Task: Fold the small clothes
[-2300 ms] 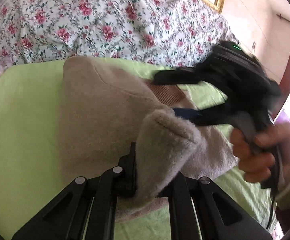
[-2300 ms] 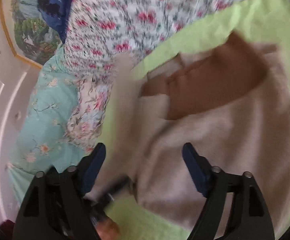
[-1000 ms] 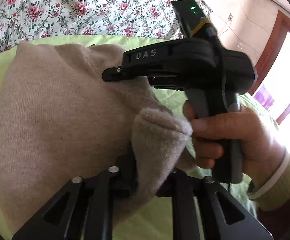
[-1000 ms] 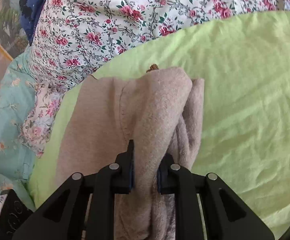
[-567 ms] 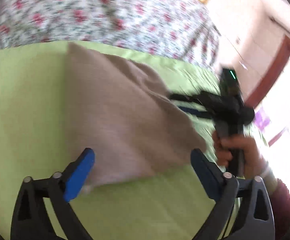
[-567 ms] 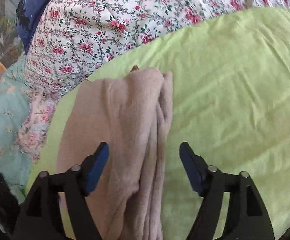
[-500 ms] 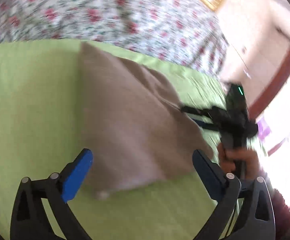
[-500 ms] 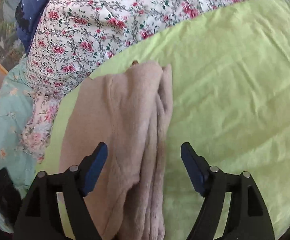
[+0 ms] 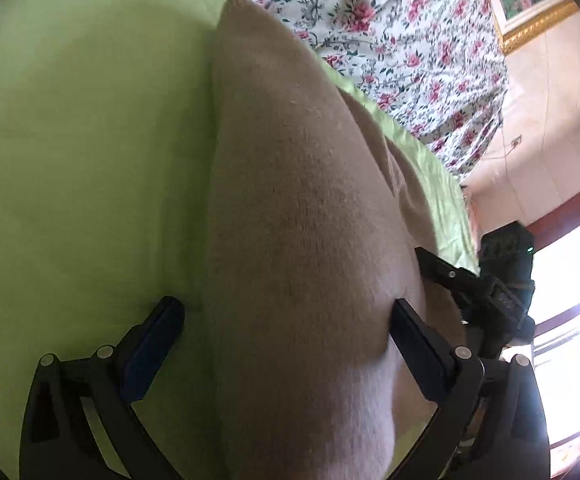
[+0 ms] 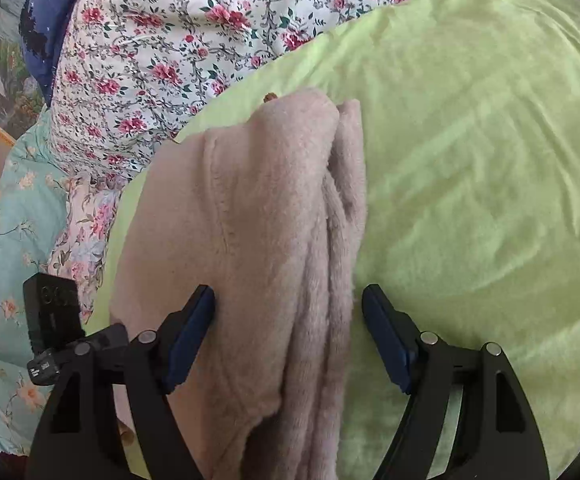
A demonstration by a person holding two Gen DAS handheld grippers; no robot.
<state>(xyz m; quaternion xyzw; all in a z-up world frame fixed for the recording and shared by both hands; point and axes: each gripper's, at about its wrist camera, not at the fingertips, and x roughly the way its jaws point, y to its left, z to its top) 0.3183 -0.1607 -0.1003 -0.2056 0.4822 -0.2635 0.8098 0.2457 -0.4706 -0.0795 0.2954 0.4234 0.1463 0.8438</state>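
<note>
So both tools are spread wide right now, neither one pinching anything. In the left wrist view the left gripper (image 9: 286, 322) has its blue-padded fingers (image 9: 154, 344) splayed at the bottom of the frame, straddling the near end of the beige fleece garment (image 9: 297, 240), which runs from the bottom centre up to a rounded corner near the top middle. One pad sits over the bare green sheet (image 9: 82, 140) at lower left, the other against the fleece at lower right (can't tell if it's actually touching). Over at the right edge of that same frame you can see the right gripper (image 9: 485, 284), a black body poking in beside the garment, with a bright window (image 9: 569, 320) behind it. In the right wrist view the right gripper (image 10: 288, 332) is likewise spread, fingers at the bottom of the frame either side of the folded stack, whose layered edges run up the middle towards the upper centre. The garment (image 10: 250, 220) lies flat on the green sheet (image 10: 469, 140), which fills the right half. A floral quilt (image 10: 162, 40) bunches across the upper left, a teal floral cloth (image 10: 6, 220) sits down the left edge, and a bit of the left gripper (image 10: 54, 328) shows at lower left.
</note>
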